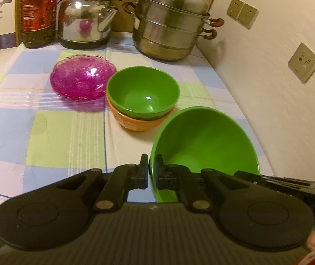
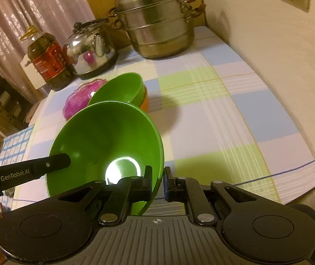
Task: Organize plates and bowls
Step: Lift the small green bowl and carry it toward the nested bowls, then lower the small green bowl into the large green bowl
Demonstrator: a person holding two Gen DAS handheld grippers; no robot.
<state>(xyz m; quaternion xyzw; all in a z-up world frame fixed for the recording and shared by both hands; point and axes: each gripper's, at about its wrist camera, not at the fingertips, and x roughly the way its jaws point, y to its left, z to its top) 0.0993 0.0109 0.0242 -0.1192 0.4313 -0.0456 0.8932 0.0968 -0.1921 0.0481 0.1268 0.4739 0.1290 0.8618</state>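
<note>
Left wrist: both grippers [image 1: 151, 172] pinching green bowl [image 1: 206, 141] rim.

My left claw [image 1: 151, 172] and my right claw [image 2: 158, 182] each pinch the rim of the large green bowl [image 1: 203, 139], on opposite sides, 1 pad inside and 1 outside. I have it lifted off the table [image 1: 47, 132], tilted, with its glossy hollow facing up and away from me. Past it, a smaller green bowl [image 1: 143, 91] sits upright, nested in an orange bowl [image 1: 135, 124], 2 stacked on the checked cloth. Just beside that stack stands a pink glass dish [image 1: 81, 77] with a scalloped rim, upright and empty.
</note>
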